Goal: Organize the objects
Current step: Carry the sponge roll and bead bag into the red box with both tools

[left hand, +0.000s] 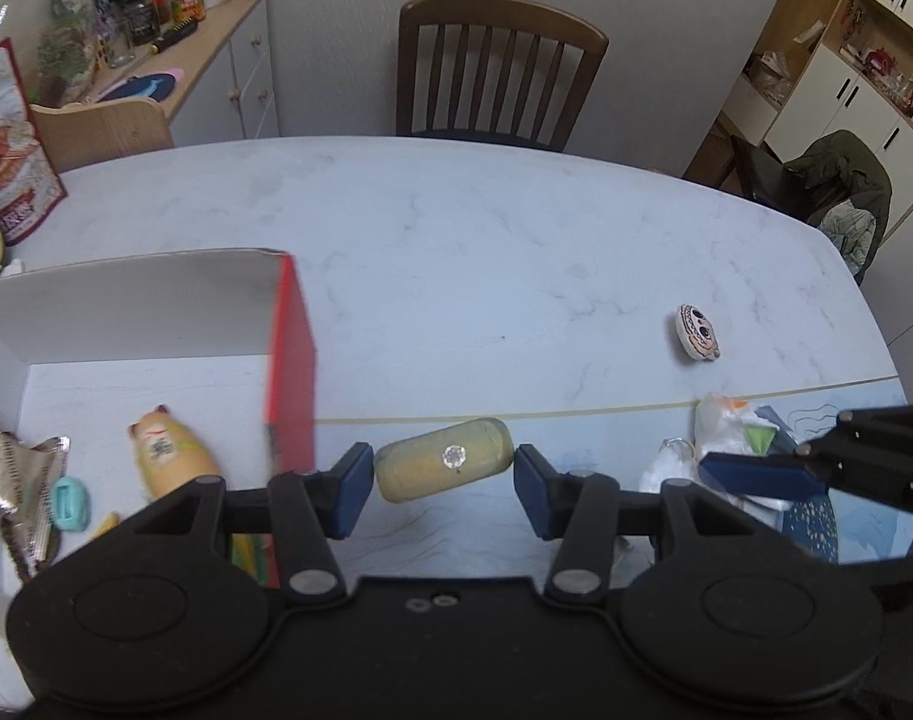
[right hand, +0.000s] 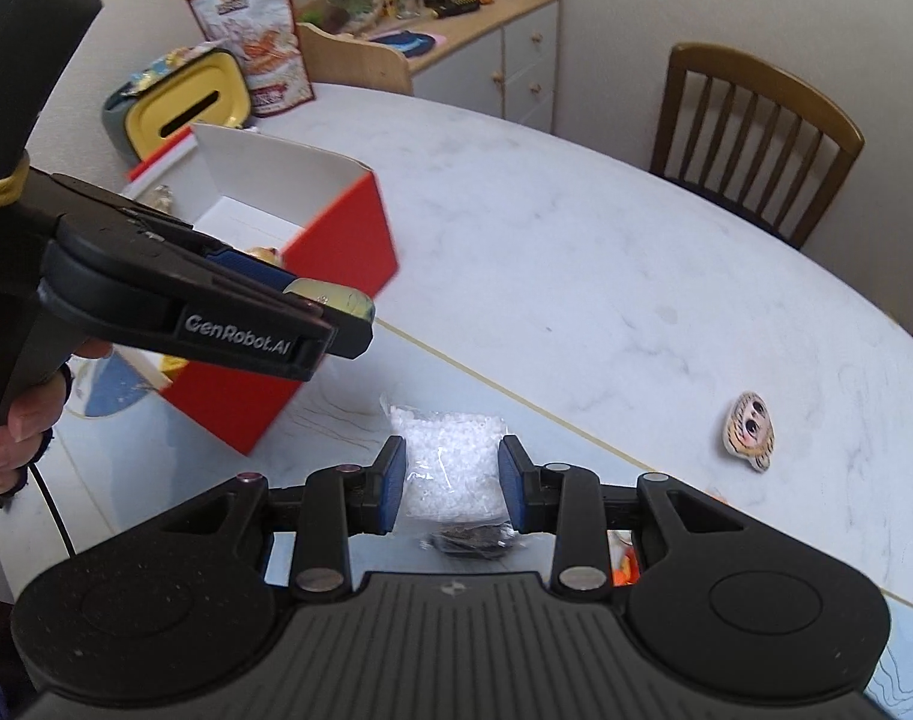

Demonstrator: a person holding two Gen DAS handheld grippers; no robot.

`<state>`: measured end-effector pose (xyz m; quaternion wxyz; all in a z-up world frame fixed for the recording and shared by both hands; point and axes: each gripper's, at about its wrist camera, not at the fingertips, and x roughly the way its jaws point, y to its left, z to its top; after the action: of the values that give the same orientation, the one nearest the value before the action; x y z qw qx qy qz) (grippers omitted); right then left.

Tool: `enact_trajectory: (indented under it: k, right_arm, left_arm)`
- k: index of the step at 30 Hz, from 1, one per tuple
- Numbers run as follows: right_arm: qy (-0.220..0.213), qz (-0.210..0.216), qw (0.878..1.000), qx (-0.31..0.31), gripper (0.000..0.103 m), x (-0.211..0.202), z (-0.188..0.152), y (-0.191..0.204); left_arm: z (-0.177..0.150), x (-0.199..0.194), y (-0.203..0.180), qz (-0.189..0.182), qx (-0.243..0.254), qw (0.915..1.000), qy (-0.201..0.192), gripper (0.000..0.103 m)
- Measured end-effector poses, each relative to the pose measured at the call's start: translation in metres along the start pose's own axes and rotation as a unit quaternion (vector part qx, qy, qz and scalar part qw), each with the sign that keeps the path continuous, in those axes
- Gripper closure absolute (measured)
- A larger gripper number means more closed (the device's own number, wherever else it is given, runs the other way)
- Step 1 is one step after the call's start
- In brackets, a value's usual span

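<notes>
A yellow-green oblong case [left hand: 444, 459] (a clear stud on its top) is gripped between the pads of the left tool [left hand: 443, 483], at 3 o'clock of the red box [left hand: 293, 360]. A bag of white beads [right hand: 450, 468] on the bench [left hand: 486, 252] is clamped by the right tool [right hand: 451, 483]. A face-printed charm [right hand: 749, 431] is seen at 2 o'clock, well apart.

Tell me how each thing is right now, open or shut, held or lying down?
Left gripper: shut on the yellow capsule, held beside the box.
Right gripper: shut on the bag of white beads.
Red box: open on top, toys inside.
Cat figurine: lying in the box.
Face charm: lying on the table, untouched.
</notes>
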<state>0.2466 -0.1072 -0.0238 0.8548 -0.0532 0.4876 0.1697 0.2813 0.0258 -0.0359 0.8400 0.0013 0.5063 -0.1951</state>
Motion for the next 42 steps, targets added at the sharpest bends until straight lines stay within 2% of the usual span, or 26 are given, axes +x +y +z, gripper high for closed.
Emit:
enact_trajectory:
  k: [10, 21, 31, 42]
  right_arm:
    - [-0.022, 0.024, 0.999, -0.023, 0.071, -0.012, 0.016, 0.045]
    - [-0.044, 0.052, 0.997, -0.047, 0.071, -0.007, 0.039, 0.105]
    - [-0.047, 0.062, 0.995, -0.068, 0.071, 0.025, 0.059, 0.157]
    - [-0.043, 0.049, 0.996, -0.066, 0.071, 0.069, 0.077, 0.182]
  left_arm:
    - [-0.018, -0.048, 0.042, 0.012, -0.022, 0.9987, -0.044, 0.053]
    - [-0.036, -0.078, 0.108, 0.054, -0.062, 0.9944, -0.066, 0.053]
    - [-0.042, -0.083, 0.163, 0.084, -0.099, 0.9890, -0.072, 0.053]
    - [-0.039, -0.069, 0.205, 0.089, -0.130, 0.9857, -0.059, 0.053]
